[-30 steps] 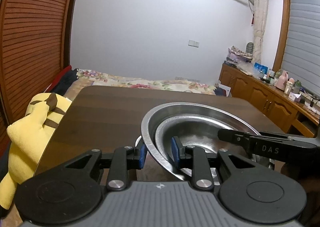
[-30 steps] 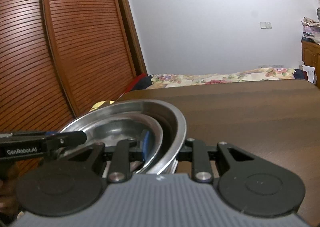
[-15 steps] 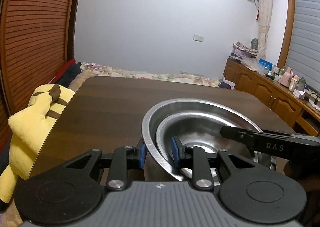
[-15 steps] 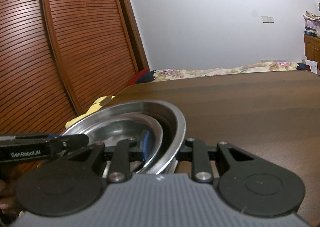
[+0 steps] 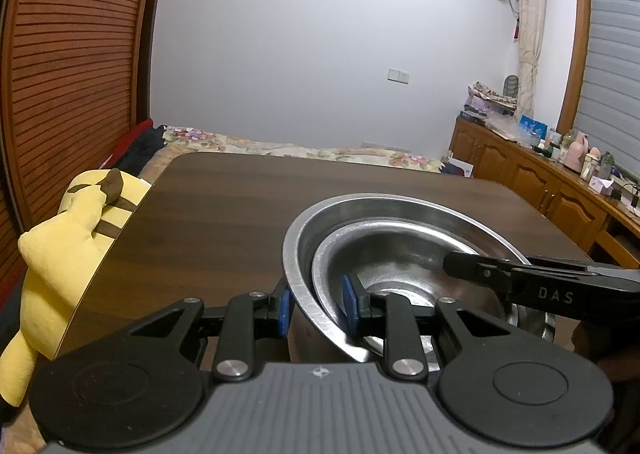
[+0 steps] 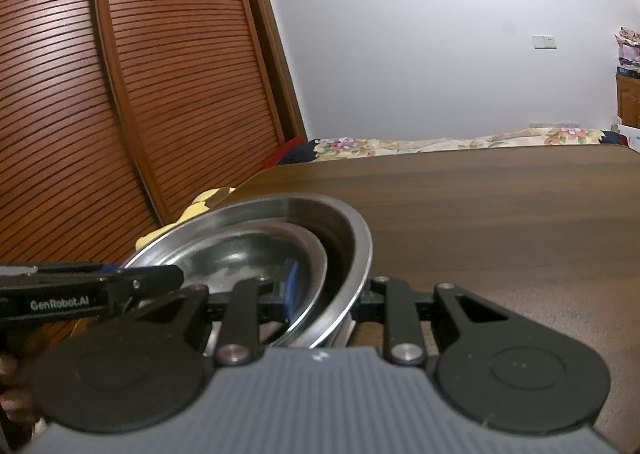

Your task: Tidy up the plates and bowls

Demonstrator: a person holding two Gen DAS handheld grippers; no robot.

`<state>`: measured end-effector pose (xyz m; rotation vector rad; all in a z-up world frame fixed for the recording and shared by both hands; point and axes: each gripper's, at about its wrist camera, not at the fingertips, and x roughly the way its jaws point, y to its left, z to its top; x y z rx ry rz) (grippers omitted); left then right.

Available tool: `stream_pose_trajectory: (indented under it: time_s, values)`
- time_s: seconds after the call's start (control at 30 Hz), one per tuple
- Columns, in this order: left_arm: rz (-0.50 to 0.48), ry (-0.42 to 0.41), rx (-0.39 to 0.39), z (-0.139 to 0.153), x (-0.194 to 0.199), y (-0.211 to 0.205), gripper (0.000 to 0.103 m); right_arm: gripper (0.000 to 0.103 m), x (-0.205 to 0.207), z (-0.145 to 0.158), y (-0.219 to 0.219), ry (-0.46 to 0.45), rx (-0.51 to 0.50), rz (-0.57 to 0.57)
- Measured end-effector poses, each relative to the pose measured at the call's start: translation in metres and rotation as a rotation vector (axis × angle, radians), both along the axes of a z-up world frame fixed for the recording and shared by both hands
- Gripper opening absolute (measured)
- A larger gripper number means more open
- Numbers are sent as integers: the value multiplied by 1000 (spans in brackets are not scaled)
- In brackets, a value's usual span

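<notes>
Left wrist view: against the earlier frames little is altered; the stacked bowls are seen held in the same grip, with more of the worktop in view below them, so the stack is judged to be in carriage or about to be set down, not yet released. The left hand-held gripper is clamped on the near-left rims, one blue pad outside the outer bowl, the other inside the inner bowl. The right hand-held gripper is seen reaching in from the right. Right wrist view: nothing is changed in the hold; the right hand-held gripper is clamped on the right rims of the bowls, one pad inside, and the left hand-held gripper is seen entering at left. The stack appears raised above the worktop, though contact underneath cannot be told.
</notes>
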<state>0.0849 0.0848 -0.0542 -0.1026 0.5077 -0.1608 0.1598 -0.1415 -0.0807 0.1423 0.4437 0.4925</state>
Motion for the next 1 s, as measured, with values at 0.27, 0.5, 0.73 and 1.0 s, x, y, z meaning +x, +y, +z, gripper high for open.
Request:
stream_pose_trajectory:
  time_s: [0.27, 0.5, 0.73, 1.0]
  values:
    - [8, -1, 9, 1, 0, 1, 27, 32, -1, 1, -2, 11, 1, 8]
    - [20, -7, 21, 4, -3, 0, 29, 35, -5, 7, -10, -14, -1, -21]
    - [49, -27, 50, 15, -9, 0, 42, 35, -10, 17, -22, -48, 4, -67]
    - [61, -76, 66, 35, -23, -5, 60, 41, -25, 33, -36, -97, 4, -103]
